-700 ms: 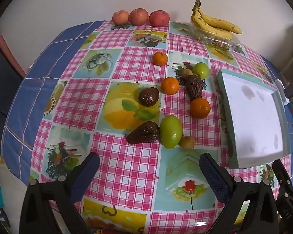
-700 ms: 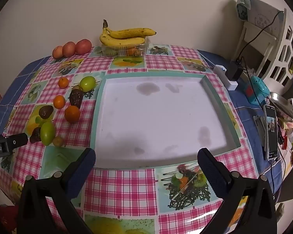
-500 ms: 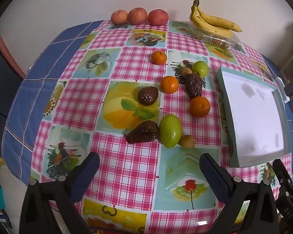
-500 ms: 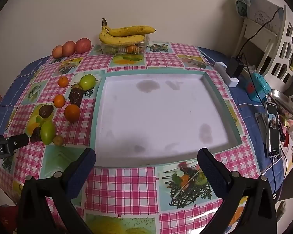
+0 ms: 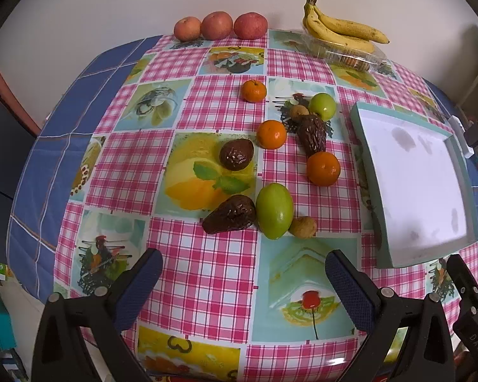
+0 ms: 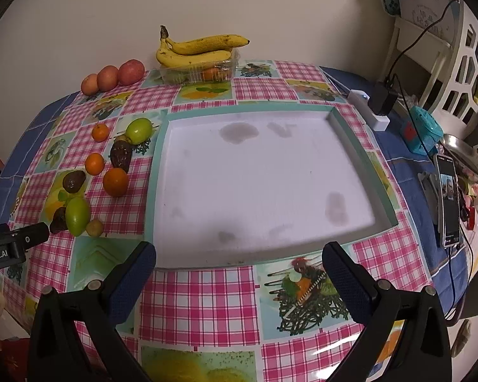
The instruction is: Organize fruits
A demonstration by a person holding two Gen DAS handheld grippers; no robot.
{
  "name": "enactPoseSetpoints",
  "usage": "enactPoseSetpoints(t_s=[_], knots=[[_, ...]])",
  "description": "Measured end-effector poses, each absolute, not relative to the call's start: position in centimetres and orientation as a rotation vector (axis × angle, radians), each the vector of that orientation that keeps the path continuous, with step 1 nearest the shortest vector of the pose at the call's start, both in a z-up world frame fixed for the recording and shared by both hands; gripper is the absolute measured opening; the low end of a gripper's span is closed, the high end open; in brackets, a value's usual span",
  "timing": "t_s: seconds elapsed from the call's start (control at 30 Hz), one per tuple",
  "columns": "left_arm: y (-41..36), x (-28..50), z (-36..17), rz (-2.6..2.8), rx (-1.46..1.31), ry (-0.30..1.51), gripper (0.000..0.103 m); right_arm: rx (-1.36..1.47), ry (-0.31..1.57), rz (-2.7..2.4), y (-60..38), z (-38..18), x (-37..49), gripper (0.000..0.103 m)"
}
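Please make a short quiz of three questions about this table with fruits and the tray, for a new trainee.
1. True or false: the tray already holds fruit.
2. How many oranges lie loose on the tablecloth?
3. Which touches the large green fruit: A) an orange, B) the nearest dark avocado, C) the bananas?

Key: 1. False, it holds none. 2. Three. 3. B. The left gripper and the right gripper are open and hold nothing.

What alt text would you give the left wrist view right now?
The open left gripper hovers over a checked tablecloth, facing loose fruit: three oranges, three dark avocados, green fruits. An empty white tray lies to the right; bananas sit by the wall.
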State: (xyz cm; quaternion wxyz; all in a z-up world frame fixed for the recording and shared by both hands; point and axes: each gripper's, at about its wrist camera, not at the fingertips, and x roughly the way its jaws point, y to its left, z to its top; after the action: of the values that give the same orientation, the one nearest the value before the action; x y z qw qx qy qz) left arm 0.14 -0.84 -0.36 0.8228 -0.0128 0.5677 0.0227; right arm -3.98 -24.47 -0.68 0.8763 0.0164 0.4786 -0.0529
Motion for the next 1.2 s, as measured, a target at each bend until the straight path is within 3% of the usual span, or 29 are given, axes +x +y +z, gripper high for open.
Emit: enactPoseSetpoints(t_s=[1.2], knots=[[-0.95,0.02,-0.60,0.055,-0.026,1.211,0.103,0.059,1.023,-0.106,-24.84,-1.06,-3.81,0.103]])
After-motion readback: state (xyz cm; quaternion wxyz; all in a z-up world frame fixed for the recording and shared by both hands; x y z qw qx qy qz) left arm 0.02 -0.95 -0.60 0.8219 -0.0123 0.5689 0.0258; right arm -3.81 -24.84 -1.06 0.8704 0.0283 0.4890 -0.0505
